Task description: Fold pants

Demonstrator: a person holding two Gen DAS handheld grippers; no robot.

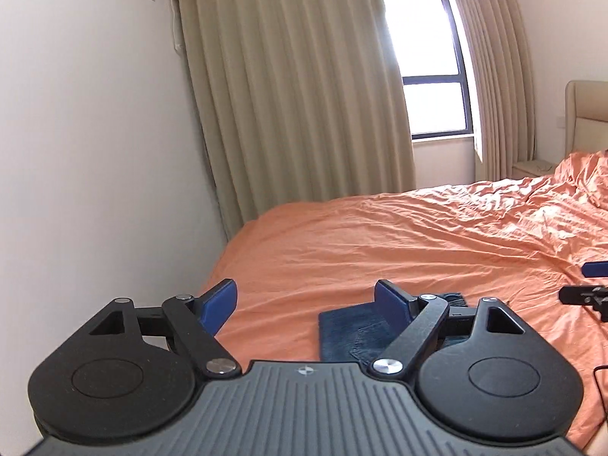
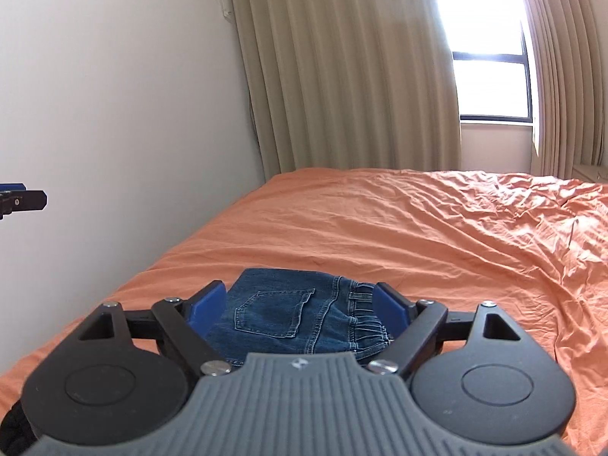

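Nearest the right wrist camera, the right gripper (image 2: 300, 306) has its blue-padded jaws spread wide with nothing between them, hovering over the folded blue denim pants (image 2: 292, 315), which lie as a compact packet close to the near edge of the orange-sheeted bed (image 2: 380, 220). A back pocket faces up and the gathered elastic waistband sits at the packet's right side. The left gripper (image 1: 306, 306) is likewise wide open and empty, held just left of the packet, whose left edge shows beside its right finger. The folding looks essentially finished. Denim of this kind should be fairly heavy, soft yet with some body, rough enough to resist slipping and in no way fragile. If the packet needs shifting, pinching through all layers at the thick waistband or a folded edge would likely keep it together. Beyond stretch the wrinkled sheet, long beige curtains (image 2: 342, 76) and a bright window (image 2: 482, 38).
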